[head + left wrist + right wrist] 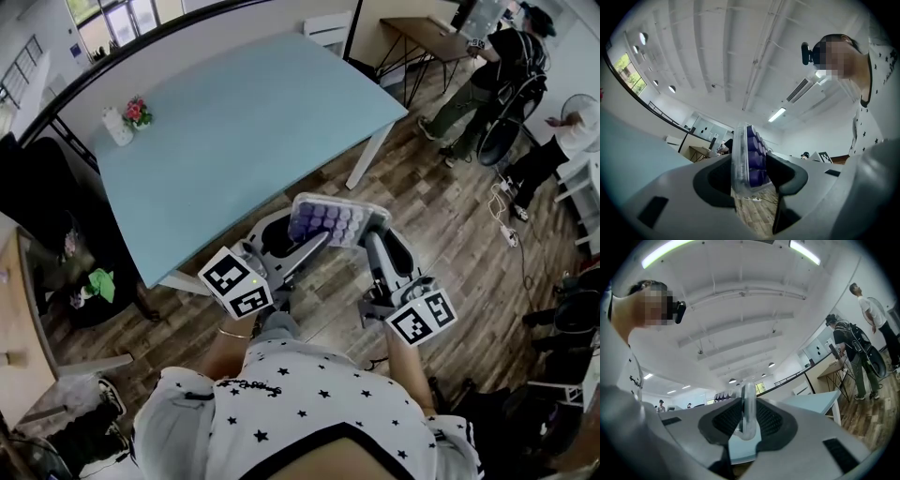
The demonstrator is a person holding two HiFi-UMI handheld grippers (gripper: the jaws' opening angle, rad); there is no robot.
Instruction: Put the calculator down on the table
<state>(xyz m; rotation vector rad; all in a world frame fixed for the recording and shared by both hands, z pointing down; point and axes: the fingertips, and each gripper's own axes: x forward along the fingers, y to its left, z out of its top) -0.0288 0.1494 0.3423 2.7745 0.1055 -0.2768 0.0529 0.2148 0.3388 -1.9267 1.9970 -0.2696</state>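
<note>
L hand-held gripper (302, 242) & R hand-held gripper (370, 236) each clamped on the calculator (328, 221), one per end. Calc hangs btwn them in air, counter (234, 131) just ahead, not touching.

Calculator (328, 222): key legends too small to read, near corners hidden within the jaws; white object (117, 127) at left corner of tabletop (244, 141), too small to identify.
</note>
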